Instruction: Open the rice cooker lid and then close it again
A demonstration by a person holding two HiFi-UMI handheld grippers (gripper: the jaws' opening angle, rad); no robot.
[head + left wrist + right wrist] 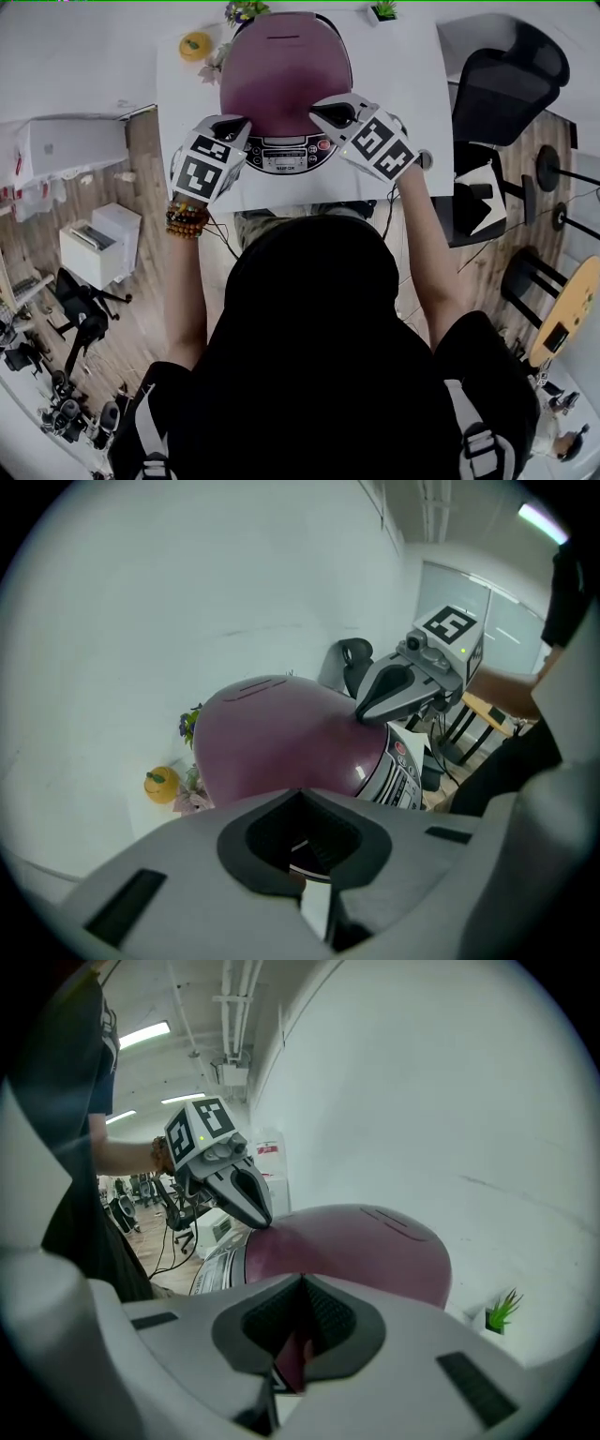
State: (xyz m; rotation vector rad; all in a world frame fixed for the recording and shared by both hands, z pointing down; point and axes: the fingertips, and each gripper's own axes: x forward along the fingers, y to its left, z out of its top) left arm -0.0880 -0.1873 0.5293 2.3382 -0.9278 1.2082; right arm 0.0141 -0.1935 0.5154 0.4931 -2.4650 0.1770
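Observation:
A rice cooker with a maroon domed lid (286,80) stands on the white table (403,66), the lid down and its control panel (289,155) facing me. My left gripper (234,127) is shut, its tips resting on the lid's front left edge with nothing between them. My right gripper (321,112) is shut too, its tips on the lid's front right edge. In the left gripper view the right gripper (361,716) shows as a closed beak touching the lid (272,738). In the right gripper view the left gripper (262,1221) touches the lid (366,1246) the same way.
A yellow fruit-shaped ornament (195,44) and a bunch of flowers (244,11) sit behind the cooker on the left, and a small green plant (382,11) at the back right. A black office chair (511,75) stands right of the table. A white cabinet (70,145) is on the left.

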